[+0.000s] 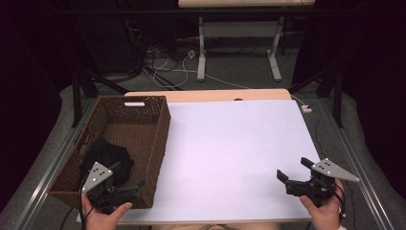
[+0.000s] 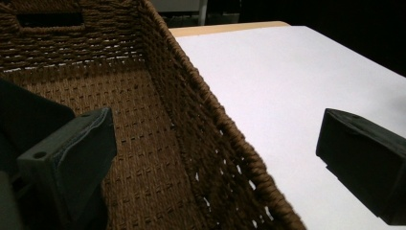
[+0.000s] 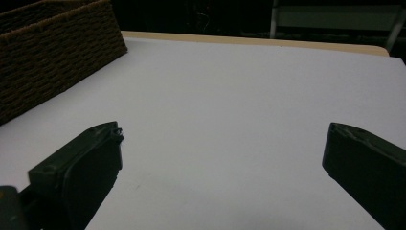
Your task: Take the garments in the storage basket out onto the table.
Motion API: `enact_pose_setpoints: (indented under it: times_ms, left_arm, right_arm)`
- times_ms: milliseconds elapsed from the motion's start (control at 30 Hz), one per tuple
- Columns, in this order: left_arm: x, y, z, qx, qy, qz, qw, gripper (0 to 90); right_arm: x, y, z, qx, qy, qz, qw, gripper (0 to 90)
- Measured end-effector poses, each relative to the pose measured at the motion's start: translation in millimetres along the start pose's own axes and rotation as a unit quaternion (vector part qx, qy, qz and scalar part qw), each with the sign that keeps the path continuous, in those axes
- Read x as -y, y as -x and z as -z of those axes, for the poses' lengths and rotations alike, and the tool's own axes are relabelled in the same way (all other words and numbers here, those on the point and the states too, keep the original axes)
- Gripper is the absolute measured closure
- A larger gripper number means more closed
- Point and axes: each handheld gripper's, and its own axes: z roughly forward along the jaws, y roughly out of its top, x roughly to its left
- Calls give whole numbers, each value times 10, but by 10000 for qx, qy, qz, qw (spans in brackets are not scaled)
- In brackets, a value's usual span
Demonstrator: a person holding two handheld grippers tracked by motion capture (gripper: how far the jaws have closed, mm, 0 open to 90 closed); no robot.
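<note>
Wide white-topped bench (image 1: pixel 230 158) with a pale wood edge at the far side, bare across middle and right. Rectangular brown woven wicker basket (image 1: pixel 160 143) sits on the bench's left side, its long right wall running near to far. Crumpled black cloth (image 1: pixel 107 158) lies inside the basket at its near end, on the basket floor. Left tool (image 1: pixel 134 188) held low at the basket's near right corner, jaws spread wide and straddling the right wall: in the left gripper view one jaw is inside the basket, the other out over the white top, nothing between them. Right tool (image 1: pixel 292 173) hovers at the near right of the bench, well apart from the basket, jaws spread, empty, pointing left.

Step, as judged: cloth already in the basket, left tool clear of it. Next move probably calls for lifting the left tool off the wall without snagging the weave.
</note>
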Motion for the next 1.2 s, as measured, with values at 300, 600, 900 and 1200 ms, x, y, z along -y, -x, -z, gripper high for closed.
enact_pose_setpoints:
  times_ms: [300, 600, 900, 1200]
  left_arm:
    - [-24, 48, 0, 221, 19, -2, 9998, 3]
    - [-31, 54, -9, 382, -161, 77, 9991, 3]
    - [-106, 27, 99, 341, -9, 200, 9992, 3]
    - [-220, -37, 77, 464, -341, 296, 9979, 3]
  right_arm:
    - [13, -76, 54, -45, 126, 155, 9998, 0]
    - [48, -10, 87, 128, 2, -79, 9999, 0]
    - [40, -67, 105, 131, 25, 93, 9999, 0]
    - [99, -68, 18, 212, -68, 256, 9994, 0]
